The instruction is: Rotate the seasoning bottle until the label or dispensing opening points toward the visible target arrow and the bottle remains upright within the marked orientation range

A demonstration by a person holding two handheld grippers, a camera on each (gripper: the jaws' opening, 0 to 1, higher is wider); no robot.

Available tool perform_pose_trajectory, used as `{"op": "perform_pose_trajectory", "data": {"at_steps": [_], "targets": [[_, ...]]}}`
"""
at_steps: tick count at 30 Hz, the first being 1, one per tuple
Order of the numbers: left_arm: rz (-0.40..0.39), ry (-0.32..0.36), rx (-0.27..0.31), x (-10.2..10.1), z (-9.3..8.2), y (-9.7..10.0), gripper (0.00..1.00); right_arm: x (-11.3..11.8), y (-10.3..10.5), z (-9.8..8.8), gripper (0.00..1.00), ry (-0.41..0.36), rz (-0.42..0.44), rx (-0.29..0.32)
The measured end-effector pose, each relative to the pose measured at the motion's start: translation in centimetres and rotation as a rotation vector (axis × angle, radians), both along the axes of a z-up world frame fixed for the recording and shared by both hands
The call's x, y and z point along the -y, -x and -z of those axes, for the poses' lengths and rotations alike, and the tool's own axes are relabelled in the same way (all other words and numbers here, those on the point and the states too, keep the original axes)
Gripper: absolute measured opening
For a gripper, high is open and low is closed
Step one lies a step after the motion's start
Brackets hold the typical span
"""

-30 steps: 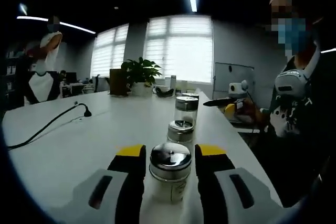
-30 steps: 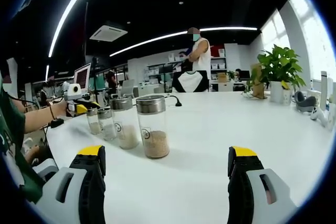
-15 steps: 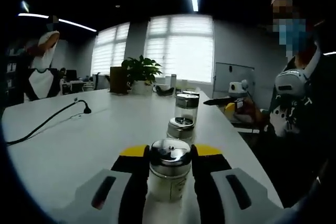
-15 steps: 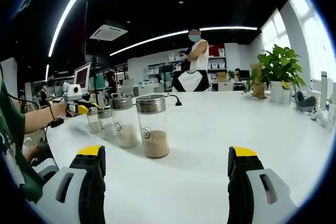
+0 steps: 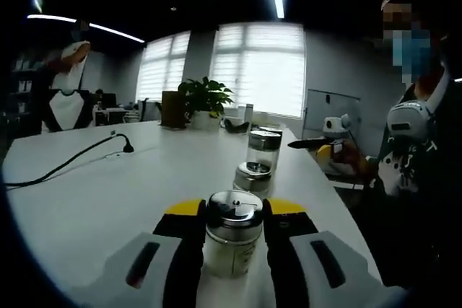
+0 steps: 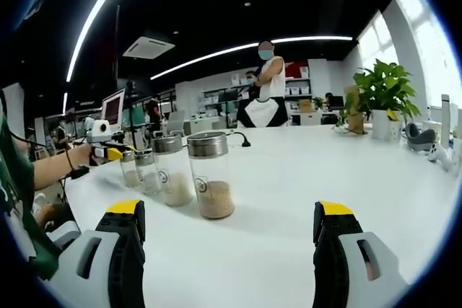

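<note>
Left gripper (image 5: 232,230) clamped on the seasoning bottle (image 5: 232,243), standing on the white table (image 5: 108,192) at 6 o'clock in the left gripper view. Twist about its vertical axis, base flat, grip light: smooth glass, domed shiny metal cap. No arrow visible. Right gripper (image 6: 229,230) spread wide, empty; the four-bottle row (image 6: 173,171) at its 10 o'clock, grainy fill.

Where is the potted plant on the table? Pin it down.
In the right gripper view the potted plant stands at the table's far right side near the windows; in the left gripper view it sits far behind the bottle row, before the windows.
</note>
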State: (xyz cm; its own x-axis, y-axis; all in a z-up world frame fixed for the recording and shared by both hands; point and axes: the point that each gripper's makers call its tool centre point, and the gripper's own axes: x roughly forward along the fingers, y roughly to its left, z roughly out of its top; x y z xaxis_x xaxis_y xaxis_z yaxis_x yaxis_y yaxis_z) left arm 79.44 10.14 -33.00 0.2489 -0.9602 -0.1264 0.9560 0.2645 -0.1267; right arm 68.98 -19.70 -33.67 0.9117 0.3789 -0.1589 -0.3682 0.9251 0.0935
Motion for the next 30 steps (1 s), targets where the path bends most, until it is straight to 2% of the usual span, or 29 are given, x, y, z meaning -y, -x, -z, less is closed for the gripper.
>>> {"op": "perform_pose_trajectory", "data": {"at_steps": [2,10,19,22,30], "targets": [[-0.015,-0.011,0.002,0.05,0.0,0.0,0.33,-0.04,-0.01,0.24,0.99,0.027,0.001,-0.005],[-0.071,-0.006,-0.015,0.16,0.07,0.27,0.33,-0.43,0.0,0.14,0.99,0.036,-0.008,0.009],[-0.147,-0.002,-0.03,0.15,0.08,0.22,0.33,-0.37,0.05,-0.14,0.99,0.005,-0.007,0.015],[-0.173,-0.022,-0.028,0.27,0.08,0.24,0.33,-0.29,0.04,-0.14,0.99,0.01,-0.003,0.016],[-0.266,-0.023,-0.047,0.18,0.17,0.06,0.33,-0.27,0.04,0.01,0.99,0.012,-0.004,0.009]]}}
